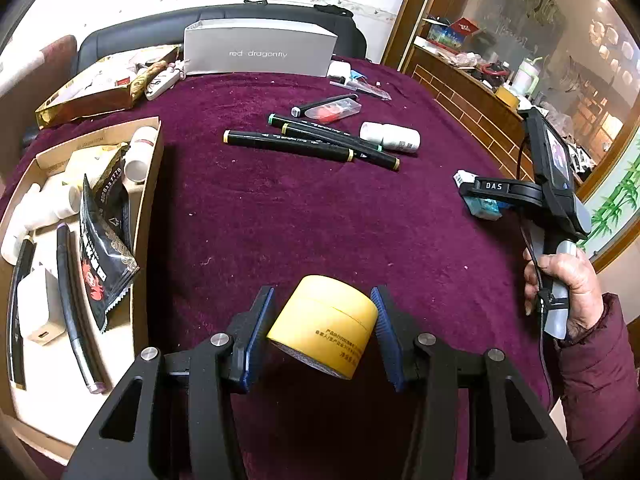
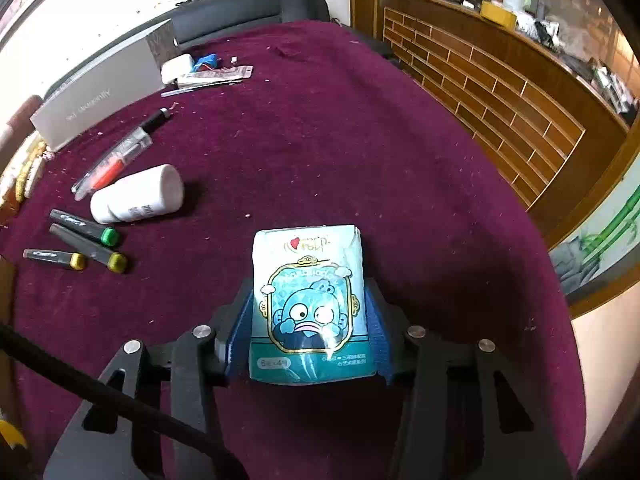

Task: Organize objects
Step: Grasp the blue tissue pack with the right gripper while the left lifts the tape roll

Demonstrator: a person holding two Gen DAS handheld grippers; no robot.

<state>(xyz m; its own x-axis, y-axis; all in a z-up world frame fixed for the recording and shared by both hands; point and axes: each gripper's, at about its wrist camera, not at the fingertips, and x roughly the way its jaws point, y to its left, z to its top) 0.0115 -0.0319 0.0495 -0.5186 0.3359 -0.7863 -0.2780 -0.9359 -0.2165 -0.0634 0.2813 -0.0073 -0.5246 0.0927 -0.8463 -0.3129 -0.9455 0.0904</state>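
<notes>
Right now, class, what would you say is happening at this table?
A person is tidying a cluttered purple tablecloth with a handheld gripper in each hand. The left gripper is clamped on a yellow round tub, lifted beside the cardboard tray already holding bottles and packets. The right gripper has its pads against a blue tissue pack. Three markers and a white bottle are not yet sorted.
</notes>
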